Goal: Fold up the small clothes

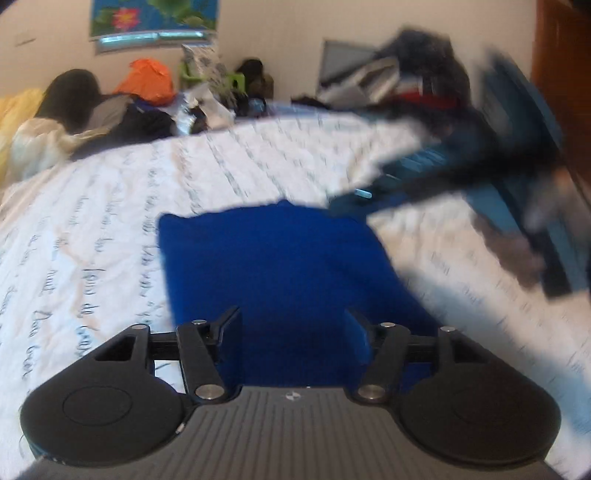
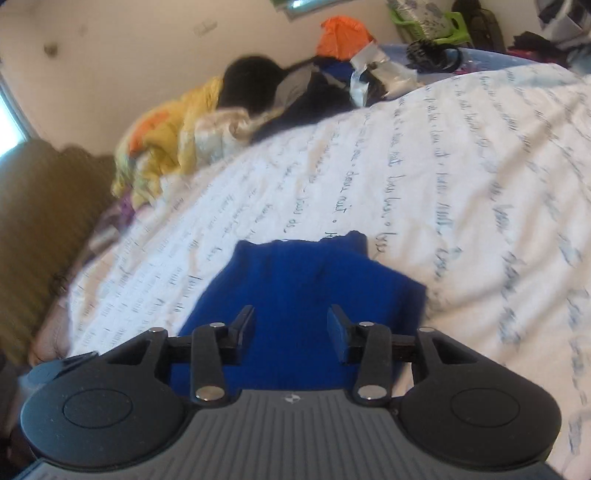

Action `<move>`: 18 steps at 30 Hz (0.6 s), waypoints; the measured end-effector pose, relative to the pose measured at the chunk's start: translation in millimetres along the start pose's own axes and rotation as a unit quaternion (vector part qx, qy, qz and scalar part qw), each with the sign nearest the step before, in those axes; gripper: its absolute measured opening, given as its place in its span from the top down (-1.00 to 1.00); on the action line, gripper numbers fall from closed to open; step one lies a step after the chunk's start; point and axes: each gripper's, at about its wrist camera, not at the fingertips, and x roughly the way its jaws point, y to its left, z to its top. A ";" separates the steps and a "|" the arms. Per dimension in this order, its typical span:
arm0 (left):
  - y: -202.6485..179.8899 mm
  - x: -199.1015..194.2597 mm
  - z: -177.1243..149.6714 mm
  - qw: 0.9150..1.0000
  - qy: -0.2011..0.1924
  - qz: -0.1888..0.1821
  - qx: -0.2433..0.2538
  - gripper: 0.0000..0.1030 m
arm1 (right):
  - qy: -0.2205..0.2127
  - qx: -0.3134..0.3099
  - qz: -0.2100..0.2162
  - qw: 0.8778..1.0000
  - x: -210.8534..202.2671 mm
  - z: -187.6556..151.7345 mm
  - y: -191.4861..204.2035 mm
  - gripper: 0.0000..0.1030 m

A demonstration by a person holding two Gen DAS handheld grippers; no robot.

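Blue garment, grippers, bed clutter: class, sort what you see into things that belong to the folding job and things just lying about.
Belongs to the job:
- blue garment, lying on the bedspread
- left gripper, open
- right gripper, open

Just lying about:
- orange bag
- yellow cloth
- green stool
- flower poster

Surface: bed (image 2: 461,177) under a white cover printed with lines of dark handwriting.
Near side: blue garment (image 2: 295,295) lying flat on the cover.
Far edge: heap of mixed clothes (image 2: 258,96).
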 end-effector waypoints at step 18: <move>-11.0 25.4 -39.5 0.999 -0.030 0.019 0.023 -0.46 | 0.100 -0.117 0.010 0.988 154.3 26.0 68.0 0.02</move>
